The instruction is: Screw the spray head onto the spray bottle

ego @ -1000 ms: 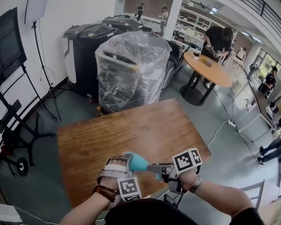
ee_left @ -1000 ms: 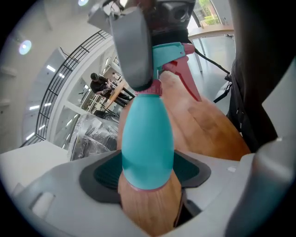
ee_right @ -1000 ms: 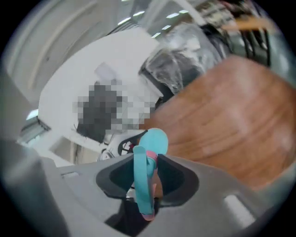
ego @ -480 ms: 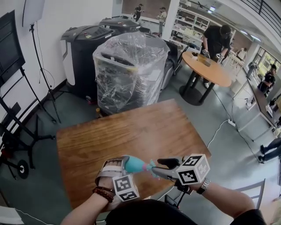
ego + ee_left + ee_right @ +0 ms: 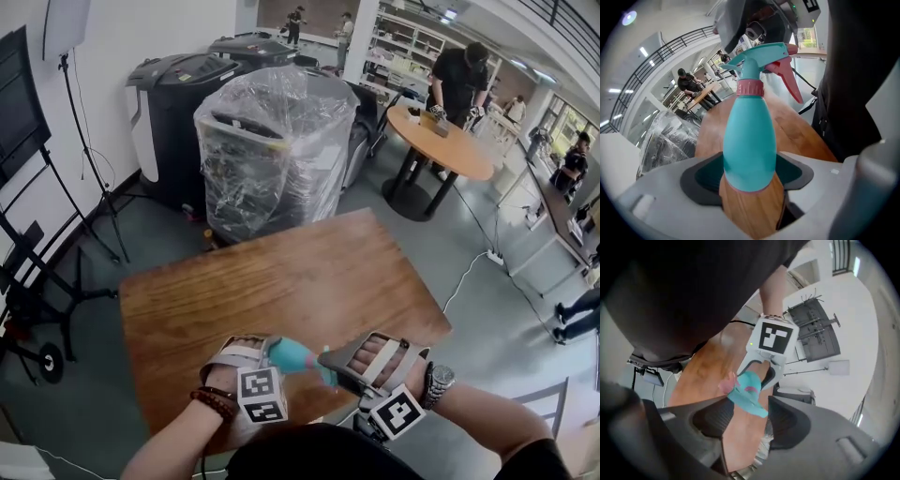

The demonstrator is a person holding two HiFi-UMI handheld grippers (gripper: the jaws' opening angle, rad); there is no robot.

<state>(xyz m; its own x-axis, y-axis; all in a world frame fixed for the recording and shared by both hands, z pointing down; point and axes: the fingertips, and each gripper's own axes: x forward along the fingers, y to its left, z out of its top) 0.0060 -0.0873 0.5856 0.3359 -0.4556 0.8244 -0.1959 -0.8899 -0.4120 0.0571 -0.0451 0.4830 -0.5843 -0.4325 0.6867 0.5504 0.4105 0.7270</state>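
Head view: wooden counter (image 5: 281, 272), under both hands. My left tongs (image 5: 749, 178) clench the teal spray bottle (image 5: 749, 136) above the counter's near edge. My right tongs (image 5: 747, 416), opening, straddle its mounted spray head (image 5: 746, 391), pads clear.

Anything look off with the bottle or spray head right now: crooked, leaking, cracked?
Nothing stands out. The spray head sits straight on the spray bottle, pink collar at the neck, no liquid on the table. The left gripper clamps the bottle's body; the right gripper has its jaws opening, the head's nozzle between them.
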